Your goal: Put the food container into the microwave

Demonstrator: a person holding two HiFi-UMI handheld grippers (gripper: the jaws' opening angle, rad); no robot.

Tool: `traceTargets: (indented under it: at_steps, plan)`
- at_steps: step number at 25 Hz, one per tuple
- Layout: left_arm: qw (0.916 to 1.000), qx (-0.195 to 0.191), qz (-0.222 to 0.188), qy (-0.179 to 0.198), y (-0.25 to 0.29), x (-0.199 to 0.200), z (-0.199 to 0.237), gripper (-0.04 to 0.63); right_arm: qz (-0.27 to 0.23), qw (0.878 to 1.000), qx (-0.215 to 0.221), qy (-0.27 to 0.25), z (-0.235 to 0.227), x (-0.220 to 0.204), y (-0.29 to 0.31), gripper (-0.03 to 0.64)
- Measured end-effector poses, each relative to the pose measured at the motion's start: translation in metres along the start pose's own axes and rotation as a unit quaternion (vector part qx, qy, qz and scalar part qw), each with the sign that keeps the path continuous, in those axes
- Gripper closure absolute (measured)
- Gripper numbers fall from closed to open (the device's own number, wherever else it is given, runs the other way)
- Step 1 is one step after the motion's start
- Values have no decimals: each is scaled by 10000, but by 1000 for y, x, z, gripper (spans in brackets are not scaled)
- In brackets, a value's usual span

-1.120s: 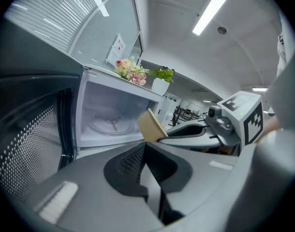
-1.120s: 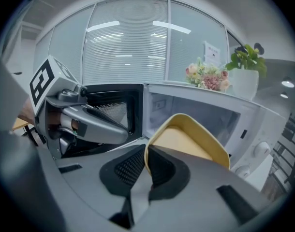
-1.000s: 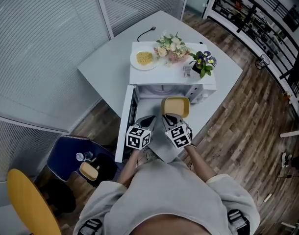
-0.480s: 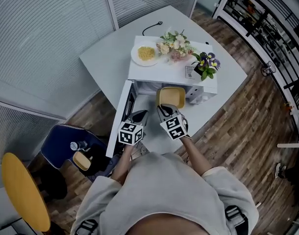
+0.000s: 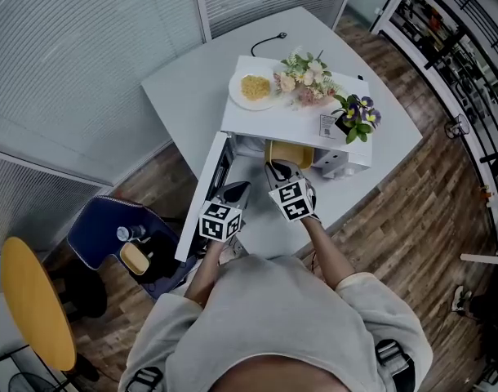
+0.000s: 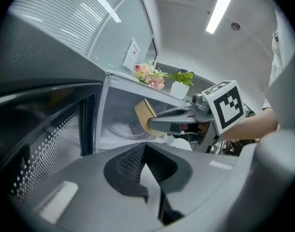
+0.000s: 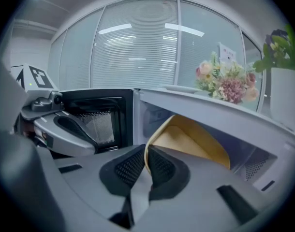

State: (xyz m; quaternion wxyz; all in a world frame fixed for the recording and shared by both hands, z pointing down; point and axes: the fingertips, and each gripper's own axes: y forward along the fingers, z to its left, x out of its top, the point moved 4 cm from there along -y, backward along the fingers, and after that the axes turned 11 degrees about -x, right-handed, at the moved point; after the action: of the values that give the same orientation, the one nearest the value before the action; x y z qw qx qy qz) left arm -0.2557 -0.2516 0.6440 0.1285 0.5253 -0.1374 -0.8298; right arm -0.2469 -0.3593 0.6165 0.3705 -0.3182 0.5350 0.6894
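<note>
A white microwave [image 5: 269, 122] stands on the table with its door [image 5: 202, 196] swung open to the left. My right gripper [image 5: 279, 168] is shut on the near rim of the yellow food container [image 5: 288, 153], which is tilted and sits partly inside the cavity under the microwave's top. In the right gripper view the container [image 7: 196, 140] rises from between the pads of the right gripper [image 7: 146, 154]. My left gripper [image 5: 237, 190] hovers next to the open door, jaws together and holding nothing. The left gripper view shows the left gripper [image 6: 146, 146], the container [image 6: 145, 114] and the glass turntable [image 6: 122, 129].
On the microwave's top sit a plate of yellow food [image 5: 255, 88], a flower bouquet [image 5: 308, 78] and a potted plant [image 5: 357, 113]. A black cable [image 5: 273, 41] lies on the table behind. A blue chair [image 5: 110, 235] and a yellow chair [image 5: 33, 300] stand at the lower left.
My right gripper has carried the container forward, from in front of the opening to partly inside the cavity. The left gripper has stayed by the door.
</note>
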Motion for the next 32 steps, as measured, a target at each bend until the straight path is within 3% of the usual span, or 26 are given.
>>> traceTargets:
  at_steps: [12, 32]
  plan:
    - [9999, 106, -20, -113, 7, 3, 4, 584, 44, 9996, 94, -244, -15, 6, 36, 589]
    - [9993, 28, 147, -354, 25, -5, 4, 584, 331, 9944, -217, -984, -34, -10, 87, 588]
